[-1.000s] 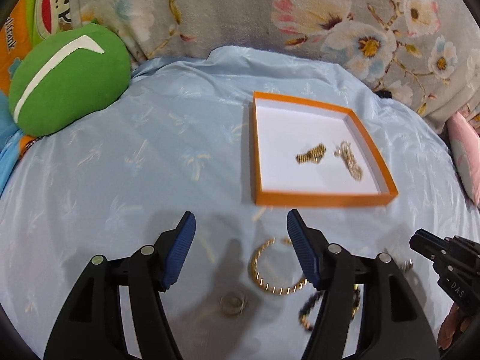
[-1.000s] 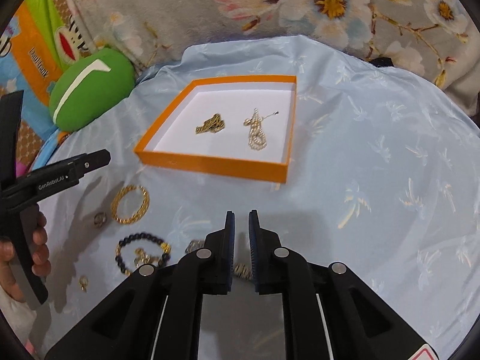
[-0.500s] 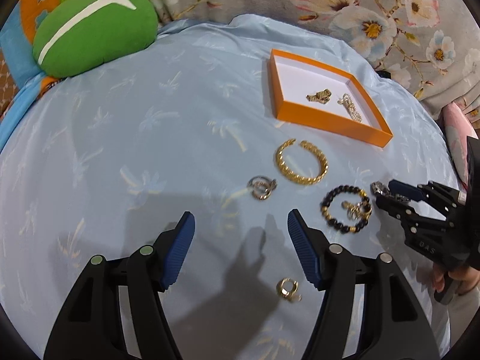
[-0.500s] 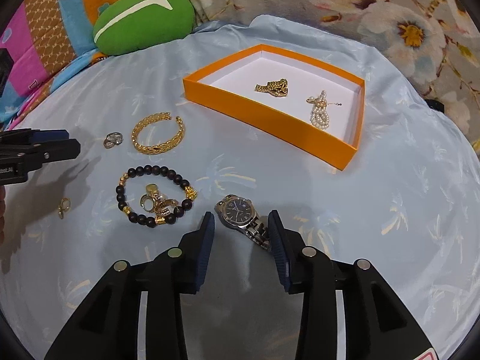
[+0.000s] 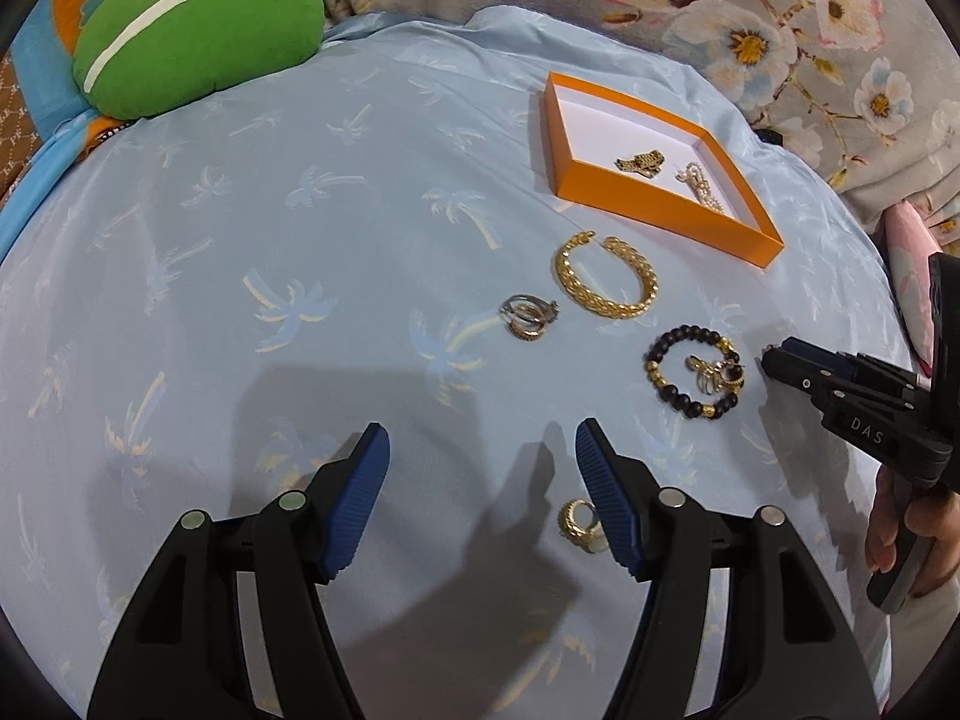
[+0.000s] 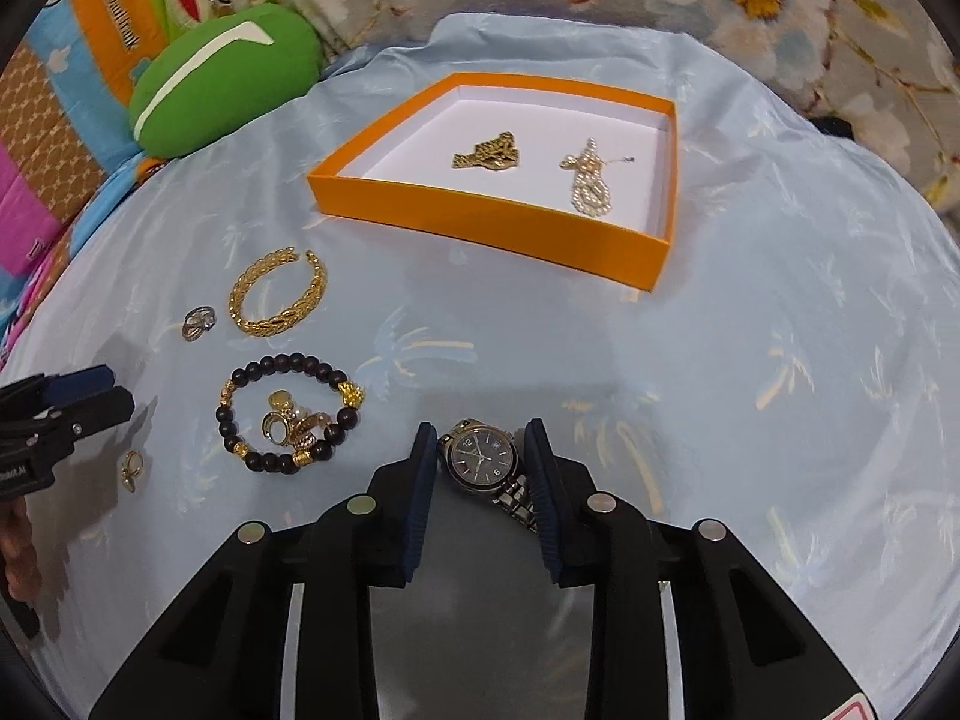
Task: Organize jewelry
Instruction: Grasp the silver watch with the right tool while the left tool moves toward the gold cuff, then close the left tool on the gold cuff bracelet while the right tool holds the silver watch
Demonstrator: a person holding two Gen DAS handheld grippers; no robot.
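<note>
An orange box (image 6: 498, 222) (image 5: 663, 201) with a white floor holds a gold chain (image 6: 489, 151) and a pearl piece (image 6: 590, 183). On the blue cloth lie a gold bangle (image 6: 277, 299) (image 5: 606, 284), silver rings (image 6: 198, 322) (image 5: 528, 316), a black bead bracelet (image 6: 288, 414) (image 5: 696, 379) around small gold pieces, a gold ring (image 5: 577, 525) (image 6: 131, 468) and a steel watch (image 6: 483, 462). My right gripper (image 6: 480, 453) is open with the watch between its fingers. My left gripper (image 5: 480, 462) is open and empty, the gold ring by its right finger.
A green cushion (image 5: 198, 30) (image 6: 228, 78) lies at the far left. A floral fabric (image 5: 750, 18) rises behind the box. Colourful printed bedding (image 6: 72, 90) lies left of the cloth. A pink item (image 5: 906, 282) lies at the right edge.
Both grippers pulled back from the box. My right gripper opened from nearly shut and came down around the watch. My left gripper stayed open and now hovers by the gold ring.
</note>
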